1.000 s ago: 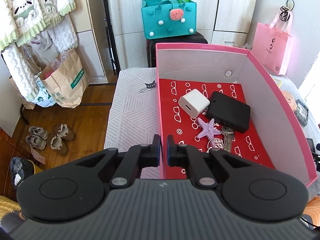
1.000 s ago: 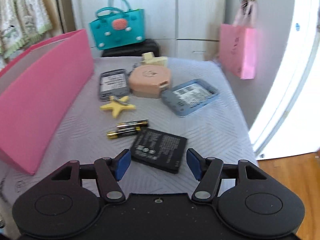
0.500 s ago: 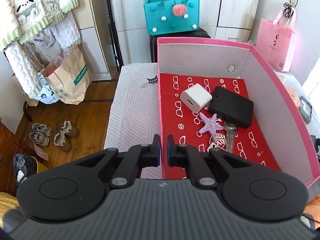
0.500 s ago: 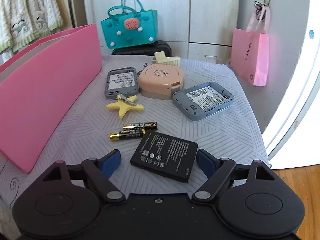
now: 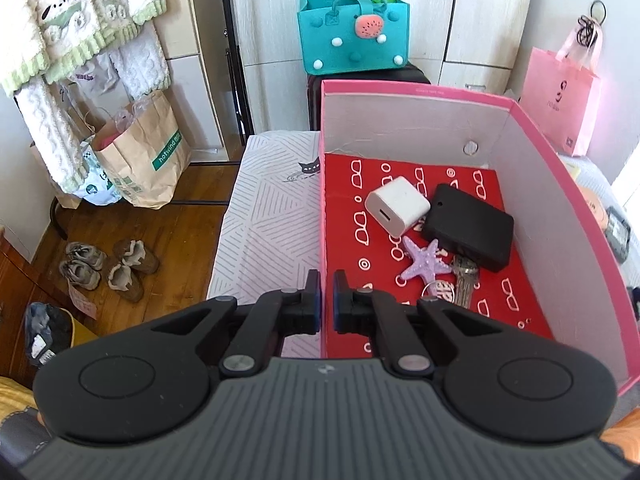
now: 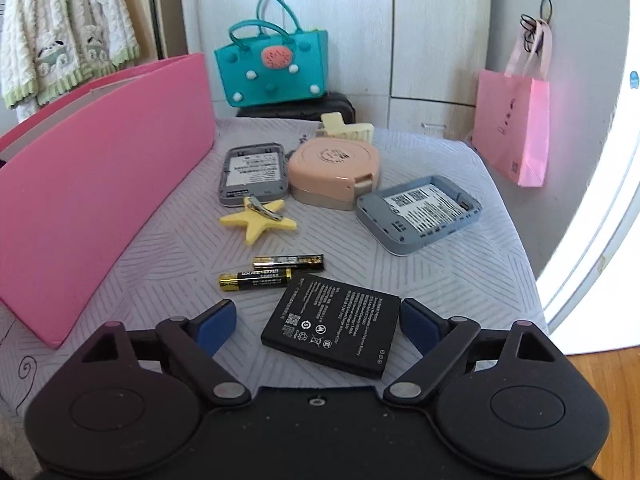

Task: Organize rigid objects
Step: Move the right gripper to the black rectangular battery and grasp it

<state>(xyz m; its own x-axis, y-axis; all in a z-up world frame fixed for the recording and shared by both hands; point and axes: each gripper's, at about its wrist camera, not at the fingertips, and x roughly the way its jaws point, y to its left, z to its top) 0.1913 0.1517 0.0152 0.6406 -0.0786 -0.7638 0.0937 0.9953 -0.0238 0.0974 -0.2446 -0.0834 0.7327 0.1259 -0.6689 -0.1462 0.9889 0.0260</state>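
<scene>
My left gripper (image 5: 327, 292) is shut on the near left wall of the pink box (image 5: 420, 92). Inside on the red lining lie a white charger (image 5: 398, 205), a black case (image 5: 468, 226), a purple starfish (image 5: 425, 260) and keys (image 5: 464, 280). In the right wrist view my right gripper (image 6: 316, 312) hangs low over a flat black battery (image 6: 332, 324). Its jaws are closing; the battery lies between the blue pads (image 6: 216, 326), untouched. Two small batteries (image 6: 256, 280) lie just beyond it, and the pink box (image 6: 100, 184) stands to the left.
Farther on the cloth lie a yellow star (image 6: 258, 220), two grey devices (image 6: 252, 174) (image 6: 418, 212), a pink round case (image 6: 334, 168) and a cream hair claw (image 6: 344, 130). A teal bag (image 6: 272, 68) stands behind the table; a pink bag (image 6: 514, 128) hangs at the right.
The right gripper's jaws spread wider and now flank the flat black battery. The left gripper stayed clamped on the box wall.
</scene>
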